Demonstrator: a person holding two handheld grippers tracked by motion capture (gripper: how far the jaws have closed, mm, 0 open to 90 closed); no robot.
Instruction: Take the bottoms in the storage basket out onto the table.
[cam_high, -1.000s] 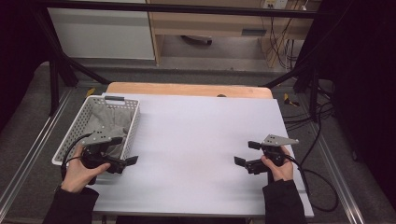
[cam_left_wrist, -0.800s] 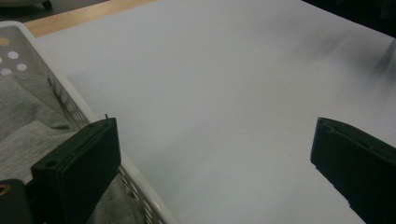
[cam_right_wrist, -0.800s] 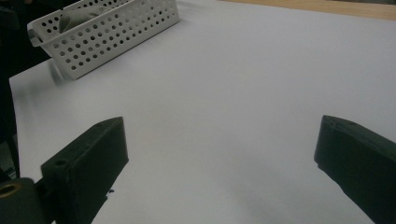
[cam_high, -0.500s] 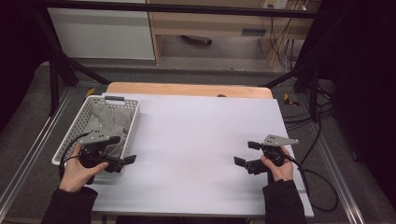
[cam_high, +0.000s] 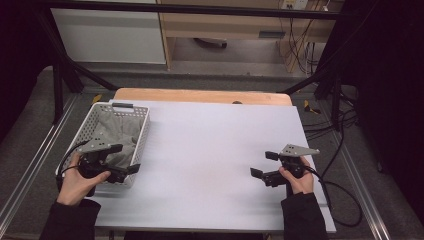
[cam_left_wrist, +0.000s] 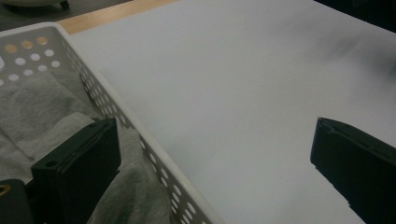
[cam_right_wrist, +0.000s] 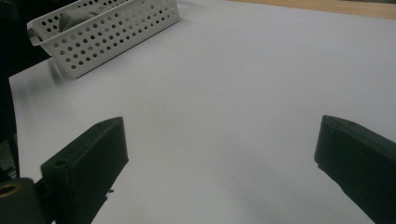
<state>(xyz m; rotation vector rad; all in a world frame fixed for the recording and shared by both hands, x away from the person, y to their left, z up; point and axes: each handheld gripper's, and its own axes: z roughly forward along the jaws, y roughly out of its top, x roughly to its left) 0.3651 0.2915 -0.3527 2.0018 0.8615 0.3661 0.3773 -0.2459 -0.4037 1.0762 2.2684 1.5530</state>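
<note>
My left gripper (cam_high: 131, 169) sits over the near right corner of the white basket (cam_high: 143, 131), jaws spread wide and holding nothing, one jaw above the grey cloth (cam_high: 117, 134) inside, the other over the bare bench (cam_high: 210, 150). My right gripper (cam_high: 260, 165) hovers well apart at the bench's right, jaws wide, empty.

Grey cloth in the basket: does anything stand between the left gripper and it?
Nothing visible does. The left gripper hangs open at the near corner of the basket. In its own view one of the jaws is over the cloth and the other over the table, straddling the basket's wall.
</note>
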